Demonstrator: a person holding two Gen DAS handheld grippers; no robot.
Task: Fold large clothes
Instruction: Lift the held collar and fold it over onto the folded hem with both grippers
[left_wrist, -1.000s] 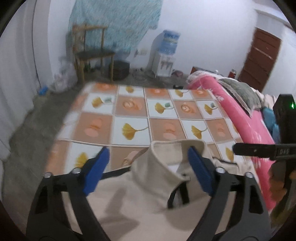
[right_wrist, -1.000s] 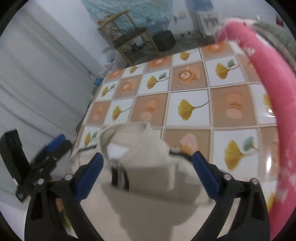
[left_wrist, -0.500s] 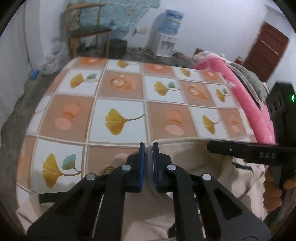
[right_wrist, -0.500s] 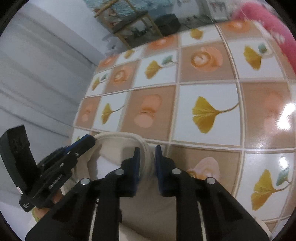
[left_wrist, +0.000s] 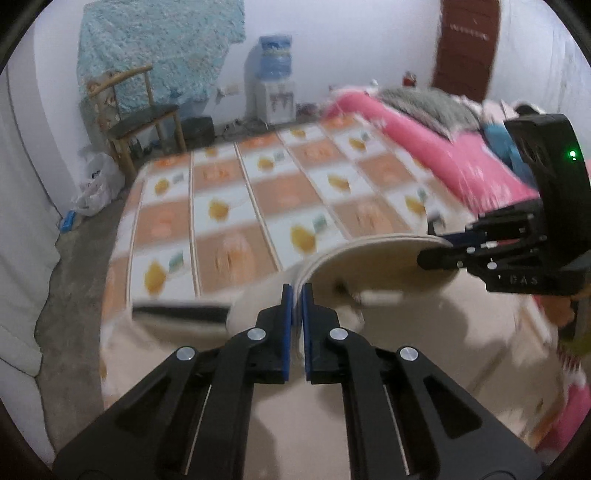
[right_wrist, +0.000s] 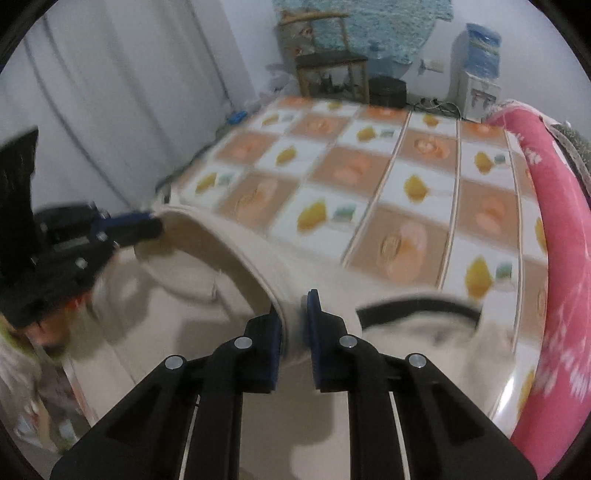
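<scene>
A large cream garment (left_wrist: 388, 369) with a stand-up collar (left_wrist: 369, 258) and black trim lies spread on the tile-patterned worktop (left_wrist: 258, 192), its collar edge lifted and stretched into an open arc.

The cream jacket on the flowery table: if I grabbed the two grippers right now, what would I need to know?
Left gripper: shut on the cream jacket's collar.
Right gripper: shut on the same collar, at its other side.
The cream jacket lies on the table, collar stretched between both grippers and raised.
Done: both grips taken.
Left: no fold is made yet. Probably carry the collar end over the body, keeping both sides even.
</scene>
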